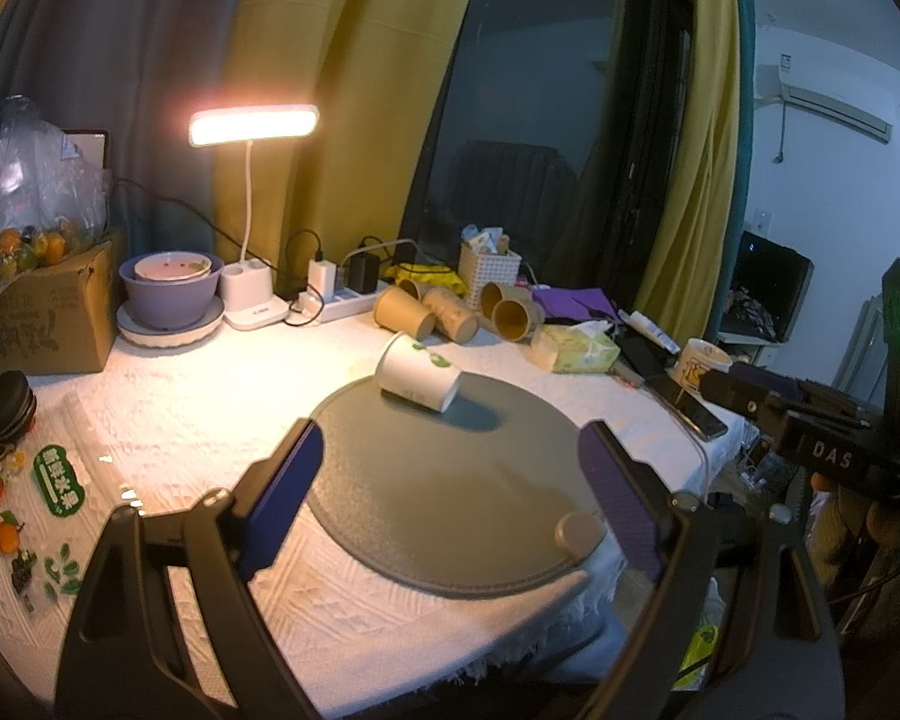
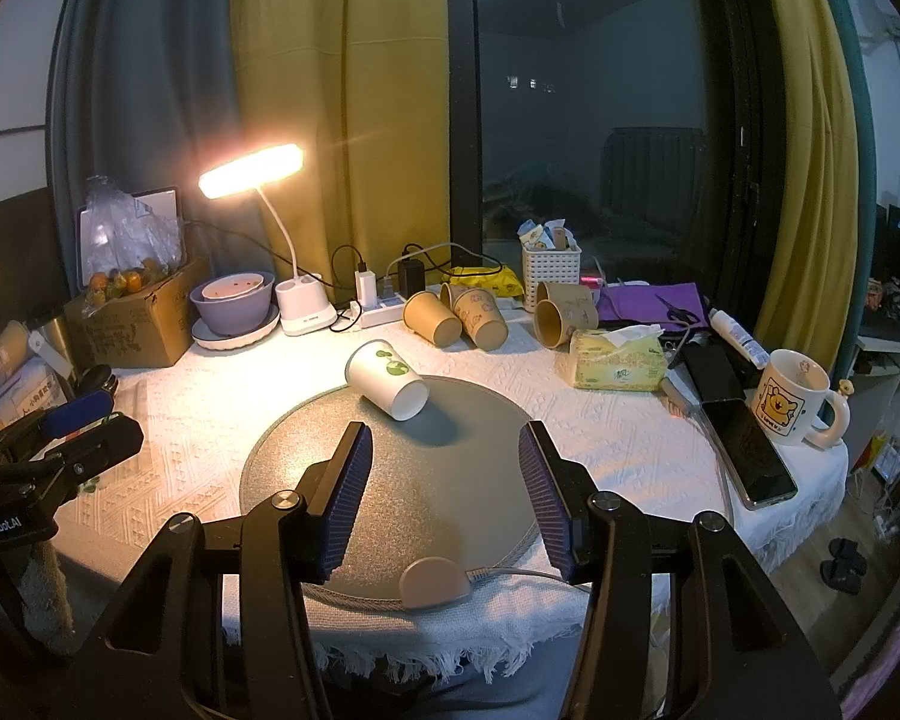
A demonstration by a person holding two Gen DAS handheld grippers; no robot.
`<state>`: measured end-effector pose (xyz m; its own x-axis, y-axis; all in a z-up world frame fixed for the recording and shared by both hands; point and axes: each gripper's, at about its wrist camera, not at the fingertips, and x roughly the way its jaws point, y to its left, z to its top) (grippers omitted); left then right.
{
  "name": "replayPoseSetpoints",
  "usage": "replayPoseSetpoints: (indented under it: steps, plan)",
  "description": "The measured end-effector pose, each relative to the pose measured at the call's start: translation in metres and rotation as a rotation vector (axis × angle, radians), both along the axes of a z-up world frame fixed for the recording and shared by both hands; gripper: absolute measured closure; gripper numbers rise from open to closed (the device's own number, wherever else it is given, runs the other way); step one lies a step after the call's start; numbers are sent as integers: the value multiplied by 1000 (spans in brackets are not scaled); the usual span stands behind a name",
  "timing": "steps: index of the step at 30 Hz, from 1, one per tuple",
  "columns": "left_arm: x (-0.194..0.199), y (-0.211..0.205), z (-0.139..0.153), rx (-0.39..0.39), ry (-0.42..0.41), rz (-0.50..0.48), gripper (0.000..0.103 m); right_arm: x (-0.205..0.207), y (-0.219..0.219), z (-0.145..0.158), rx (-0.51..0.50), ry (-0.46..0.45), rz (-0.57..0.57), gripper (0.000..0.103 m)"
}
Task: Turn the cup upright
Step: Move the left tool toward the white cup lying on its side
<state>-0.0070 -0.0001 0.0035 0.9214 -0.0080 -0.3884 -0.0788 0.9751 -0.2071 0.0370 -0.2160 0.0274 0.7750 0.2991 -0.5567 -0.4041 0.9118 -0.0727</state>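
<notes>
A white paper cup point(image 1: 419, 378) with green leaf marks lies on its side at the far edge of a round grey mat point(image 1: 450, 492). Its base points toward me and to the right. It also shows in the right wrist view point(image 2: 388, 379) on the mat point(image 2: 450, 480). My left gripper point(image 1: 450, 450) is open and empty, above the near part of the mat, short of the cup. My right gripper point(image 2: 445, 450) is open and empty, also short of the cup. Each gripper shows at the edge of the other's view.
Several brown paper cups point(image 2: 456, 315) lie behind the mat near a power strip point(image 2: 378, 309). A lit desk lamp point(image 2: 252, 171), stacked bowls point(image 2: 234, 306), a cardboard box point(image 2: 132, 324), a tissue pack point(image 2: 618, 360), a mug point(image 2: 792, 399) and a phone point(image 2: 756, 456) ring the table.
</notes>
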Motion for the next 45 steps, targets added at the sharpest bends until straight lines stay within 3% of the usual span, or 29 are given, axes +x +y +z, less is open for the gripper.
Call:
replayPoseSetpoints:
  steps: [8,14,22,45]
  plan:
    - [3,0,-3,-1,10,-4,15,0,0,0,-3,0,0,49]
    - [22,-4,-16,-2,62,-22,15,9,5,-8,-23,20,5,49]
    - [62,-8,-32,-15,148,-41,15,48,-4,-26,-27,72,5,49]
    - [179,-13,-45,-34,303,-10,15,153,-25,-49,-1,146,30,49]
